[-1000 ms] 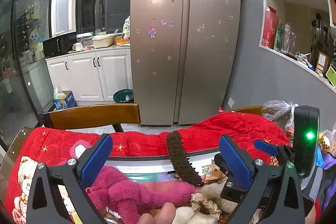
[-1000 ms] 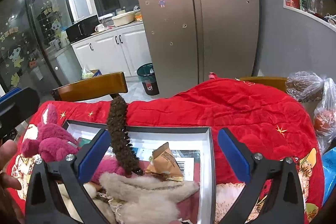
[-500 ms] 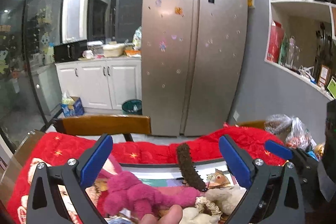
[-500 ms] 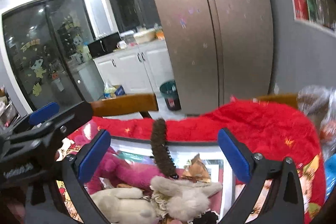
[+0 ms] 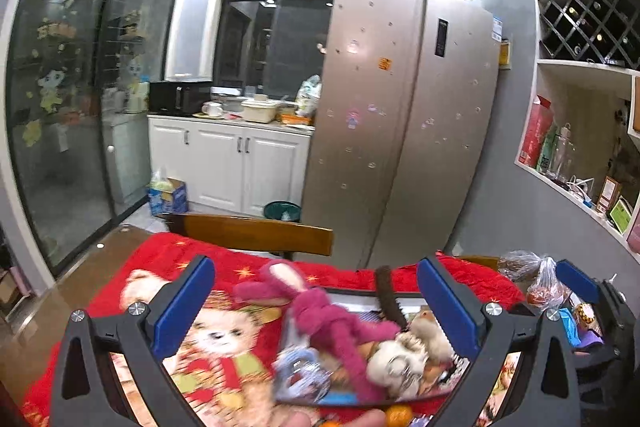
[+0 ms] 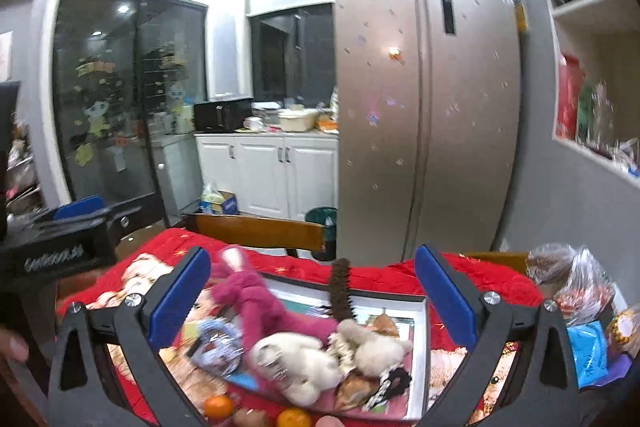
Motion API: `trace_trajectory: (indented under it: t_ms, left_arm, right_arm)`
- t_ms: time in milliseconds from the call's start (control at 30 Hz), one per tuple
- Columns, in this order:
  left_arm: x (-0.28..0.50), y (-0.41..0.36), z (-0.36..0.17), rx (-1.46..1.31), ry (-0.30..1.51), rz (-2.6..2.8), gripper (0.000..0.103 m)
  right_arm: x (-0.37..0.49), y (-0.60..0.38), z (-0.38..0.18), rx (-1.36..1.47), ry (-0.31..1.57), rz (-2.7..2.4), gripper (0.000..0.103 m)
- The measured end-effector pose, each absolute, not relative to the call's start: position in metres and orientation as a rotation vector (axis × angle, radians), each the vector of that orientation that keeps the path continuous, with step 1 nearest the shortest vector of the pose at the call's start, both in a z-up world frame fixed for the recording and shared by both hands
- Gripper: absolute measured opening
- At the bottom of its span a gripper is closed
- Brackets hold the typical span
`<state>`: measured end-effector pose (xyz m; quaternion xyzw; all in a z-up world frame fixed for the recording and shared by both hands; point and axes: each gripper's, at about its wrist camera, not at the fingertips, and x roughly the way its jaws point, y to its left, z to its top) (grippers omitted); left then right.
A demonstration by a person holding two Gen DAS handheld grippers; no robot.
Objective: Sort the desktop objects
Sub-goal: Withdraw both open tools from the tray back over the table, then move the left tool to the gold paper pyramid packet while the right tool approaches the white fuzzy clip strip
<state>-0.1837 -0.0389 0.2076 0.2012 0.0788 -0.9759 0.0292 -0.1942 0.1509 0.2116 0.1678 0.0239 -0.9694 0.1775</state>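
Two claws, left [image 5: 316,311] and right [image 6: 312,303], gape wide, empty, above fuzzy pink plush [image 6: 260,303], cream plush [image 6: 304,363], seemingly boxed.

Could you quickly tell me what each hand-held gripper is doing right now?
Left hand-held gripper: open, holding nothing.
Right hand-held gripper: open, holding nothing.

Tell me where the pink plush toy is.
In the right wrist view the pink plush toy lies left of centre in the shallow tray, beside the cream plush toy.
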Motion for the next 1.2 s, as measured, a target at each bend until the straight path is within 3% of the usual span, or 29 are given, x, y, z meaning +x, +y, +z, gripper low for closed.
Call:
trace_trajectory:
  t_ms: [167,467,767,900,1067,1200]
  left_arm:
    - [-0.140,-0.050,0.220,0.563,0.188,-2.966,0.103]
    - [-0.082,-0.055,0.209,0.582,0.286,-3.074,0.103]
    - [-0.048,-0.029,0.146,0.740,0.263,-3.297,0.103]
    - [-0.038,-0.025,0.113,0.785,0.157,-3.280,0.103]
    - [-0.035,-0.032,0.084,0.726,0.251,-3.251,0.103]
    - [-0.052,-0.036,0.053,0.975,0.272,-3.184,0.103]
  right_arm:
    - [-0.135,0.145,0.226,0.411,0.057,-2.759,0.103]
    - [-0.075,0.162,0.217,0.429,-0.040,-2.888,0.103]
    - [-0.076,0.206,0.168,0.693,-0.301,-2.792,0.103]
    - [-0.061,0.211,0.145,0.695,-0.253,-2.847,0.103]
    - [-0.061,0.221,0.105,0.811,-0.309,-2.806,0.103]
    - [-0.067,0.226,0.074,0.895,-0.340,-2.787,0.103]
